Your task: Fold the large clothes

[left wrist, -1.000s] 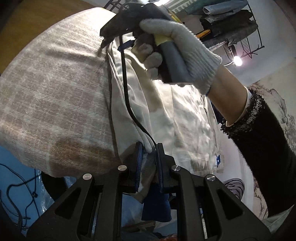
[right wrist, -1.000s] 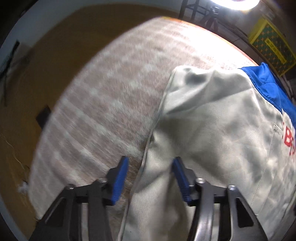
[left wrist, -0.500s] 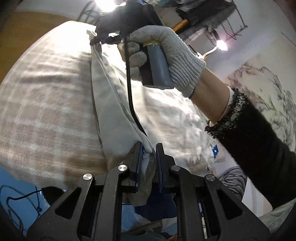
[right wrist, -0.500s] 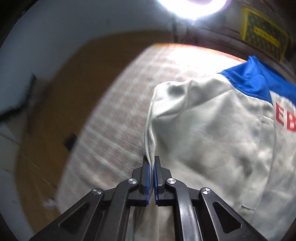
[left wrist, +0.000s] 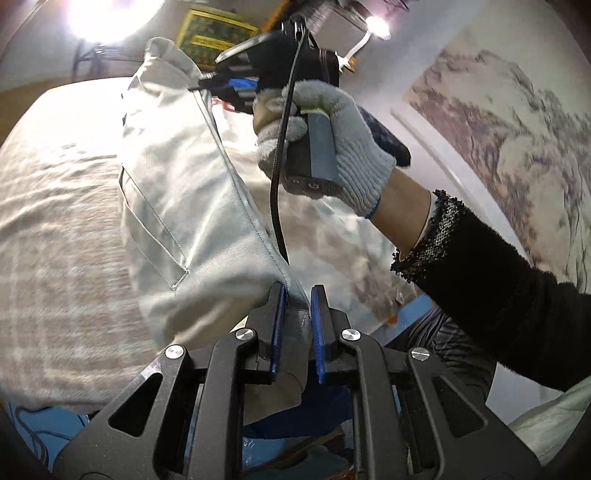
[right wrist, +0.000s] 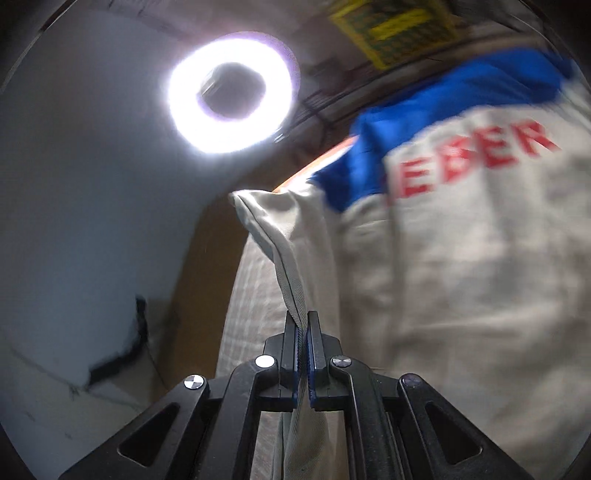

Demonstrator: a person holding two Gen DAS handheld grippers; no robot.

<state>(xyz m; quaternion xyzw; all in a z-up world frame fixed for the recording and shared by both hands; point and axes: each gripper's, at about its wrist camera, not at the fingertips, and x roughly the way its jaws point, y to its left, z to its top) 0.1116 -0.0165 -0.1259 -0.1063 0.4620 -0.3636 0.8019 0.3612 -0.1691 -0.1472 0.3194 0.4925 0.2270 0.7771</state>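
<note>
The left gripper (left wrist: 297,295) has its blue fingers (left wrist: 277,325) clamped on a bunched edge of the pale grey garment (left wrist: 177,206). From there a stitched hem runs taut up to the right gripper (left wrist: 218,86), whose fingers pinch the same edge higher up. A gloved hand (left wrist: 332,144) holds that gripper by its handle, with a black cable (left wrist: 277,177) hanging down past the glove and a dark sleeve (left wrist: 498,295) behind the wrist.

In the right wrist view the right gripper (right wrist: 302,332) has its fingers (right wrist: 290,354) pressed together on a thin fold of the garment (right wrist: 461,295), which rises from the fingers to a peaked corner. The cloth is lifted on this side; the rest of the garment spreads to the right, with a blue yoke (right wrist: 424,110) and blurred red lettering (right wrist: 472,155) below it.

Under the garment lies a checked cloth (left wrist: 62,229) covering the surface. A ring light (right wrist: 231,96) glares above, against a pale wall, and a yellow patterned box (right wrist: 391,29) sits near the top edge.
</note>
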